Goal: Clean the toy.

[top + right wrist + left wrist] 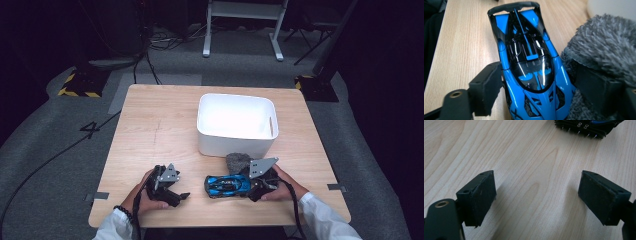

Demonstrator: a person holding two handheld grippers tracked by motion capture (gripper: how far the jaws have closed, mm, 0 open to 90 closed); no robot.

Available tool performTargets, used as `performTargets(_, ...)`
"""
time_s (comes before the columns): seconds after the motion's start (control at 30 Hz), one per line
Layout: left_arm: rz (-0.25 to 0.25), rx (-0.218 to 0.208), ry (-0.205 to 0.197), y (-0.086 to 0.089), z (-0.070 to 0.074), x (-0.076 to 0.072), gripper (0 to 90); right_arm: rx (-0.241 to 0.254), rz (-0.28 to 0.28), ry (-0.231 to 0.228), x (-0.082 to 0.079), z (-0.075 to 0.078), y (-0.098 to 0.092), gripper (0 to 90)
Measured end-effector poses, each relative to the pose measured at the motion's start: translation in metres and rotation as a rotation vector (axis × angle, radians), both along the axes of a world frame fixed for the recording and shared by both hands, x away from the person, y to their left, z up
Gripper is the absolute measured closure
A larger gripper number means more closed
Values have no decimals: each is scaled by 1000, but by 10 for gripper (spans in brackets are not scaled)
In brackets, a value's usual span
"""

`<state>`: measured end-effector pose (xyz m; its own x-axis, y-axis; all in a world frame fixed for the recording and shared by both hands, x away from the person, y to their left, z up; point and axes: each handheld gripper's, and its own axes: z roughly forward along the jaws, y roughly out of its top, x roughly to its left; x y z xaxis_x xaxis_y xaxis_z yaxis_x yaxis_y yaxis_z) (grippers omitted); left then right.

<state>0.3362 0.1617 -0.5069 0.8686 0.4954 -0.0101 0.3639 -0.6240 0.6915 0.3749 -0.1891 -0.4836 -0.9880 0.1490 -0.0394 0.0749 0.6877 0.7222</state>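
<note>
- Straddling the blue toy car [531, 72], the right gripper [536, 92] has its jaws spread wide, one on each flank of the car near its front end; the left pad sits right at the bodywork, the right one is wedged against a grey fluffy thing [604, 47], and I cannot tell that either pad presses yet.
- Judging from that, the grasp is only being set up: the car lies flat on the table [150, 130], unlifted.
- Resting to the left of the car, the left gripper [167, 184] has its jaws partly open with bare wood between them; it holds nothing, and the car's edge shows just ahead of it.
- Beside the car, on the side toward the bin, the grey fluffy thing also lies on the table, touching the right gripper.
- Farther off, the white bin [236, 125] stands with nothing visible inside, so the likely work of closing, lifting and placing things into it is all left.
</note>
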Motion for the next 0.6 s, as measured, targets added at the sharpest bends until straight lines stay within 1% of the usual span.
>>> performTargets(0.07,-1,0,0,0,0,0,152,-21,8,5,1,-3,1,191)
performTargets(0.1,-1,0,0,0,0,0,152,-47,12,-5,0,-6,2,184)
performTargets(0.13,-1,1,0,0,0,0,152,-61,16,-11,0,-8,2,182)
performTargets(0.2,-1,-2,1,0,0,0,152,-62,7,-14,-2,-8,2,188)
performTargets(0.27,-2,0,1,0,0,0,152,-72,18,-7,-4,-6,0,205)
performTargets(0.33,-3,0,1,0,0,0,152,-71,33,6,-7,-5,-4,225)
performTargets(0.4,-3,0,1,0,0,0,152,-76,45,4,-10,-4,-8,250)
performTargets(0.47,-3,0,1,0,0,0,152,-87,49,-4,-15,-2,-12,257)
performTargets(0.53,-3,-1,1,0,0,0,152,-91,58,6,-20,0,-16,256)
performTargets(0.6,-4,0,0,0,0,0,152,-95,54,4,-24,0,-19,251)
